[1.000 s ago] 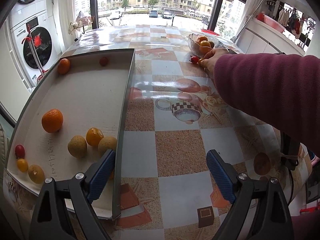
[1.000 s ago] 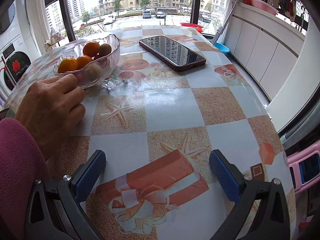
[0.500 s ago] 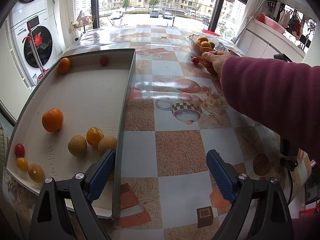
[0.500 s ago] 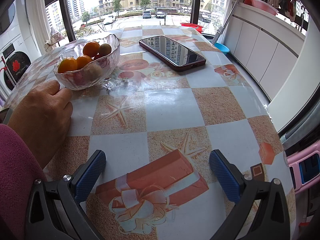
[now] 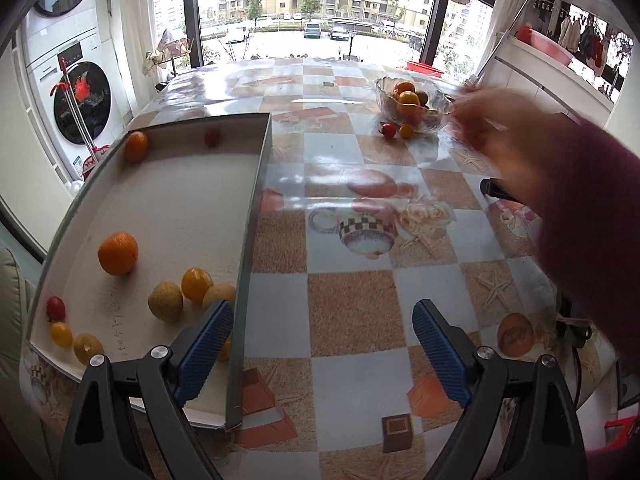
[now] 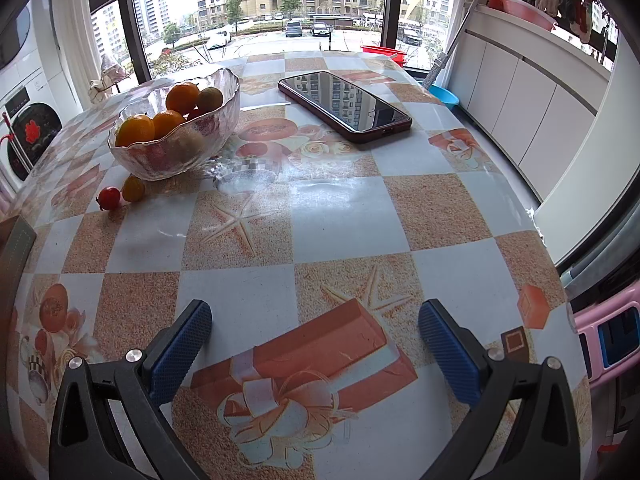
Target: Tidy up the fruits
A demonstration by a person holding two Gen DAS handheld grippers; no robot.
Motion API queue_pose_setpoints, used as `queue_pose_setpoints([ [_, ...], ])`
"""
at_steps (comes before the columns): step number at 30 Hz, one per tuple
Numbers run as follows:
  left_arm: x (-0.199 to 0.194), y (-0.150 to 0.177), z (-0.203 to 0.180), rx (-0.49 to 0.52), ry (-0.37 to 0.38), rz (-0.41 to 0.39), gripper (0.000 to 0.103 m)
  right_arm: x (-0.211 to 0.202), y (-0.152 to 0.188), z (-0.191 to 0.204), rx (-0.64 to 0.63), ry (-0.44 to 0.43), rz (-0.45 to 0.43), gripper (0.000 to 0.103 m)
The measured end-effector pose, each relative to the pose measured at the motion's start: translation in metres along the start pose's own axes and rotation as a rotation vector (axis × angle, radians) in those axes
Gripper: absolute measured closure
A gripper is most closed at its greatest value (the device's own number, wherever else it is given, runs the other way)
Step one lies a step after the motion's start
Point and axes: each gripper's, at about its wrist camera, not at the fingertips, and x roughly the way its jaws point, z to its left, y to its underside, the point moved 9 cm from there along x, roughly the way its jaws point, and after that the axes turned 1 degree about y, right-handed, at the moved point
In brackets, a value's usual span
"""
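Both grippers idle above the bench (image 6: 332,216), fingers spread wide apart and holding nothing: the left gripper (image 5: 323,344) straddles the near right wall of the shallow tray (image 5: 248,240), the right gripper (image 6: 315,344) hovers over bare tablecloth. The fruit is split between the tray (an orange (image 5: 118,252), several yellow fruits and small tomatoes scattered loose over its floor) and the glass bowl (image 6: 176,132), which is already heaped. A red cherry tomato (image 6: 108,197) and a small yellow fruit (image 6: 133,189) lie on the bench just beside the bowl's foot. Likely risks: round fruit rolling when nudged by a finger, possibly off the bench edge; soft tomatoes bursting under too firm a squeeze; fruit tipped from the full bowl by a careless reach. A bare hand (image 5: 492,120), motion-blurred, sits near the bowl and could cross a gripper's path. The phone (image 6: 344,106) lies behind the bowl, apart from it. The tray wall stands between the left gripper and the tray's fruit.
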Motion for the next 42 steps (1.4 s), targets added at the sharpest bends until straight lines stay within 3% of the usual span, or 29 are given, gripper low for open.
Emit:
queue_pose_setpoints([
  [7, 0.022, -0.014, -0.032, 0.069, -0.013, 0.077, 0.011, 0.0, 0.0, 0.0, 0.0, 0.0, 0.0, 0.0],
  [11, 0.049, -0.028, -0.05, 0.053, -0.007, 0.104, 0.011, -0.001, 0.0, 0.001, 0.0, 0.0, 0.0, 0.0],
  [17, 0.084, -0.033, -0.055, 0.026, -0.068, 0.133, 0.011, -0.002, 0.0, 0.0, 0.002, 0.0, 0.001, 0.0],
  [18, 0.088, -0.032, -0.055, 0.022, -0.067, 0.136, 0.006, -0.002, 0.0, -0.001, 0.002, 0.0, 0.004, 0.0],
  [19, 0.089, -0.033, -0.055, 0.011, -0.066, 0.124, 0.001, -0.002, 0.001, 0.0, -0.004, -0.003, 0.015, 0.0],
  [23, 0.089, -0.031, -0.054, 0.013, -0.061, 0.082, 0.001, -0.012, 0.015, 0.0, -0.049, -0.04, 0.112, 0.0],
  [31, 0.086, -0.028, -0.053, 0.017, -0.054, 0.053, 0.001, -0.046, 0.067, -0.005, -0.08, -0.052, 0.125, 0.0],
  [42, 0.085, -0.028, -0.054, 0.021, -0.049, 0.017, 0.001, -0.052, 0.075, -0.006, -0.042, -0.025, 0.11, 0.0],
])
